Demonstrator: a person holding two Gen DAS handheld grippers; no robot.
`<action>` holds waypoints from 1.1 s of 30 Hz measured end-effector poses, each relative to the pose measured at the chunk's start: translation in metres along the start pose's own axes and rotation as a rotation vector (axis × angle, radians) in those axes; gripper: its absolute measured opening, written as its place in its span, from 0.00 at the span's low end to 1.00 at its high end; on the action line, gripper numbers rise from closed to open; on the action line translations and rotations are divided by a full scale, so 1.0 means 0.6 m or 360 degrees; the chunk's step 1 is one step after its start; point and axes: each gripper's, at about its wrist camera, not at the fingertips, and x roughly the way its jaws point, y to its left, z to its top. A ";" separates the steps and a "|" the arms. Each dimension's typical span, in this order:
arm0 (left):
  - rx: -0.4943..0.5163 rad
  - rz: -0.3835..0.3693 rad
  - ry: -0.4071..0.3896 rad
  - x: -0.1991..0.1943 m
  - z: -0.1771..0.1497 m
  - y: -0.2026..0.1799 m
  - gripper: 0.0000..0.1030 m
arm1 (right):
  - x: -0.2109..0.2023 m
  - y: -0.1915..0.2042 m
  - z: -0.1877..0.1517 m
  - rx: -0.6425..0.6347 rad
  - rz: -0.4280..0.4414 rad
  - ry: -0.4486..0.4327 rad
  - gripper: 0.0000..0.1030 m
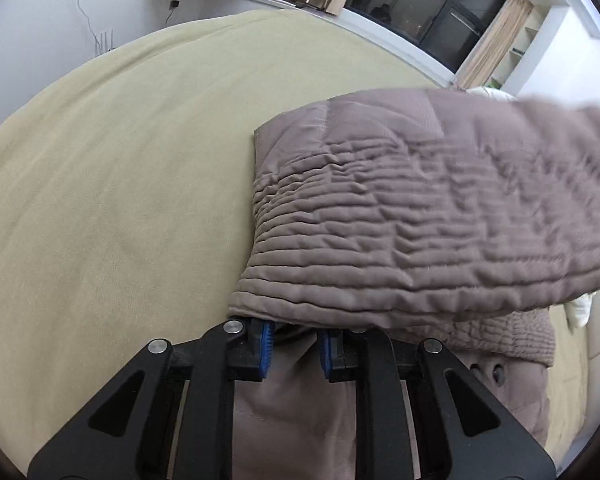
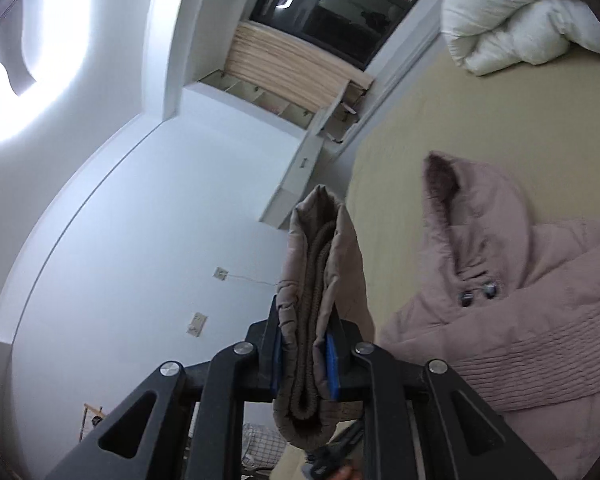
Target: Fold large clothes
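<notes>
Bed [image 2: 480,112]: jacket [image 2: 520,300] hood twd window

The coat [image 1: 420,208] was a matt, dusty-pink quilted cloth, puffy and ridged with close stitched channels, with a coarser ribbed knit cuff [image 2: 316,280] and glossy dark buttons [image 2: 478,294]. The bed cover [image 1: 120,180] beneath looked like soft, smooth beige fabric. Both grippers had matt black plastic frames, shiny metal rivets and ribbed blue pads [image 1: 265,344]. A white duvet [image 2: 512,12] looked plump and smooth.
</notes>
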 end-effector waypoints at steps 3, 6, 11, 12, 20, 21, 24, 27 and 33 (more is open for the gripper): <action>0.0102 0.0065 0.0021 0.015 -0.008 -0.009 0.17 | -0.017 -0.140 -0.003 0.0168 -0.0196 -0.0035 0.19; 0.0189 0.0090 0.0029 0.014 -0.008 -0.022 0.17 | -0.018 -0.277 -0.025 0.0373 -0.0424 -0.0006 0.19; 0.0279 0.0056 0.0075 -0.017 -0.031 -0.028 0.17 | -0.012 -0.408 -0.070 0.0547 -0.0599 0.0018 0.20; 0.0302 0.0047 0.0082 -0.029 -0.035 -0.028 0.17 | -0.014 -0.412 -0.072 0.0547 -0.0582 0.0005 0.20; 0.0460 0.0082 -0.0168 -0.091 0.026 -0.077 0.18 | 0.000 -0.372 -0.051 0.0290 -0.0797 0.0081 0.24; 0.0481 0.0095 -0.0172 -0.079 0.041 -0.087 0.18 | -0.004 -0.369 -0.052 0.0277 -0.0805 0.0082 0.24; 0.0593 0.0155 -0.0079 -0.023 0.070 -0.113 0.18 | -0.007 -0.370 -0.055 0.0246 -0.0818 0.0079 0.24; 0.0655 0.0212 0.0136 0.060 0.056 -0.116 0.17 | -0.003 -0.371 -0.053 0.0242 -0.0834 0.0083 0.27; 0.0750 0.0250 0.0055 0.049 0.037 -0.126 0.16 | -0.029 -0.312 -0.045 0.0080 -0.1095 -0.0041 0.50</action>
